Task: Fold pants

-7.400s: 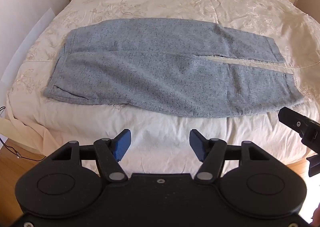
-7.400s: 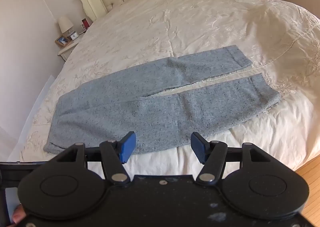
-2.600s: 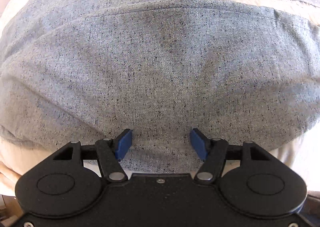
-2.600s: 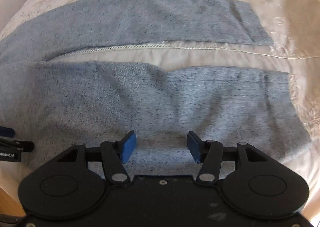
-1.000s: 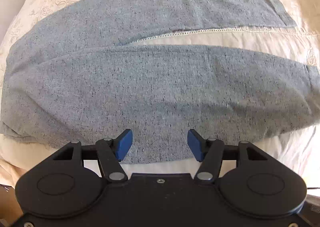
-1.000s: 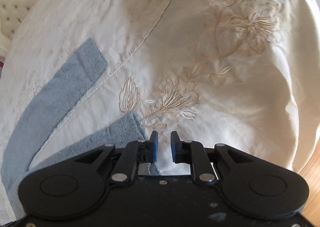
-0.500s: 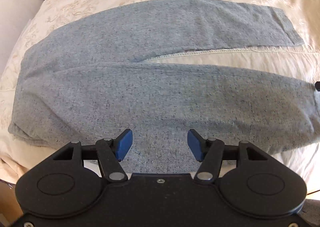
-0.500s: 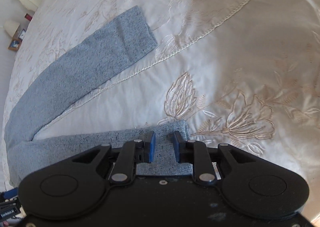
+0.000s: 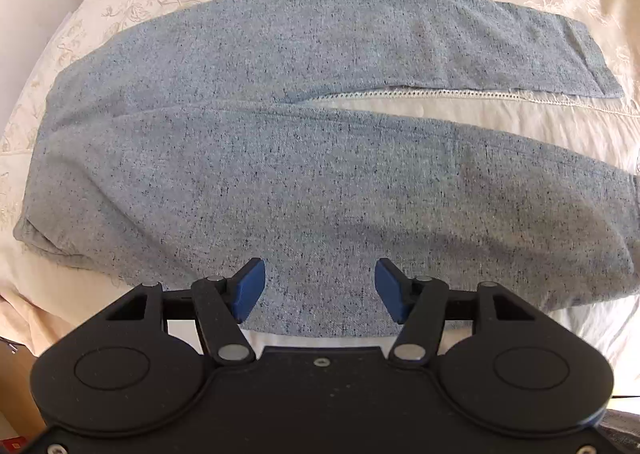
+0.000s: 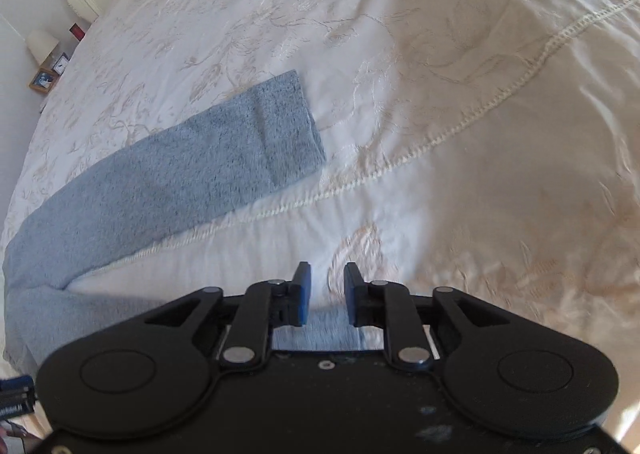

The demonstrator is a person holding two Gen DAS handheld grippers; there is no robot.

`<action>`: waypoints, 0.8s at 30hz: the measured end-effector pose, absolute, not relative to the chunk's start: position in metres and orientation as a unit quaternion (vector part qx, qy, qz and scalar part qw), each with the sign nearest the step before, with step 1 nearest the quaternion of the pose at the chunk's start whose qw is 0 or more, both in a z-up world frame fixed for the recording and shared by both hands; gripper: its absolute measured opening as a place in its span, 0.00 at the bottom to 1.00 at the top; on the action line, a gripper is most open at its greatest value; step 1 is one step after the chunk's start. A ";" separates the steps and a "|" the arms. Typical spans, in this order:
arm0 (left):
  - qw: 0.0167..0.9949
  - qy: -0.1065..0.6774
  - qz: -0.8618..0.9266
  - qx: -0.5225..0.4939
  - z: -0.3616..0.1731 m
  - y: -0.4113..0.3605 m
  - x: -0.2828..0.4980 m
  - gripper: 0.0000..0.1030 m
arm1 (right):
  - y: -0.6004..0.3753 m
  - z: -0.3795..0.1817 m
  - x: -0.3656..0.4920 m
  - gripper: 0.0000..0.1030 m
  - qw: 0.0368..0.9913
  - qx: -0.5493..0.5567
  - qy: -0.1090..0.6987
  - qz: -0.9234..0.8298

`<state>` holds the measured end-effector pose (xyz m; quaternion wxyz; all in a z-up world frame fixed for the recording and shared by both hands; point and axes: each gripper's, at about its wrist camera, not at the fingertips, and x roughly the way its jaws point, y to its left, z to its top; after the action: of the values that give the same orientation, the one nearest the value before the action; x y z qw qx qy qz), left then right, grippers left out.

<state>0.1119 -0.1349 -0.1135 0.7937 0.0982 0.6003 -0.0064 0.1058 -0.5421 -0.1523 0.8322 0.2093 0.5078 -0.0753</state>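
Item: grey pants, spread flat on the embroidered cream bed, waist toward 9 o'clock and both legs running to 3 o'clock in the left wrist view, the far leg parted from the near one by a strip of bedspread; left gripper, jaws released and wide, poised over the near edge of the near leg at 6 o'clock, nothing held; right gripper, jaws narrowed to a small gap, near-leg cuff fabric showing just behind the pads (whether it is truly pinched cannot be told); far leg's cuff lies at 11 o'clock in the right wrist view; change noted: a second ago the right jaws were nearly closed low at the cuff, now they sit slightly wider and raised; judgement: the first lengthwise fold is barely begun.
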 end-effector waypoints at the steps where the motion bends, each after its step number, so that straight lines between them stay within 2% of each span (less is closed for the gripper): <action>1: 0.793 0.601 -0.008 0.099 -0.114 -0.135 0.112 0.61 | -0.539 -0.151 0.088 0.25 0.830 0.208 0.510 -0.083; 5: 0.789 0.605 -0.016 0.106 -0.118 -0.137 0.112 0.61 | -0.530 -0.153 0.028 0.25 0.817 0.223 0.520 -0.112; 10: 0.791 0.599 -0.027 0.118 -0.114 -0.142 0.110 0.61 | -0.514 -0.164 -0.013 0.25 0.792 0.308 0.513 -0.120; 13: 0.795 0.593 -0.030 0.123 -0.108 -0.142 0.108 0.61 | -0.506 -0.169 -0.013 0.25 0.788 0.355 0.485 -0.130; 16: 0.796 0.591 -0.029 0.127 -0.106 -0.141 0.105 0.61 | -0.502 -0.179 -0.004 0.30 0.782 0.382 0.469 -0.146; 24: 0.794 0.595 -0.010 0.121 -0.105 -0.128 0.099 0.61 | -0.500 -0.216 0.020 0.34 0.742 0.389 0.510 -0.193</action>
<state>0.0988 -0.1281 -0.1052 0.7943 0.1208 0.5953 -0.0100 0.0205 -0.5000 -0.2162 0.7421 0.3894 0.5103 -0.1932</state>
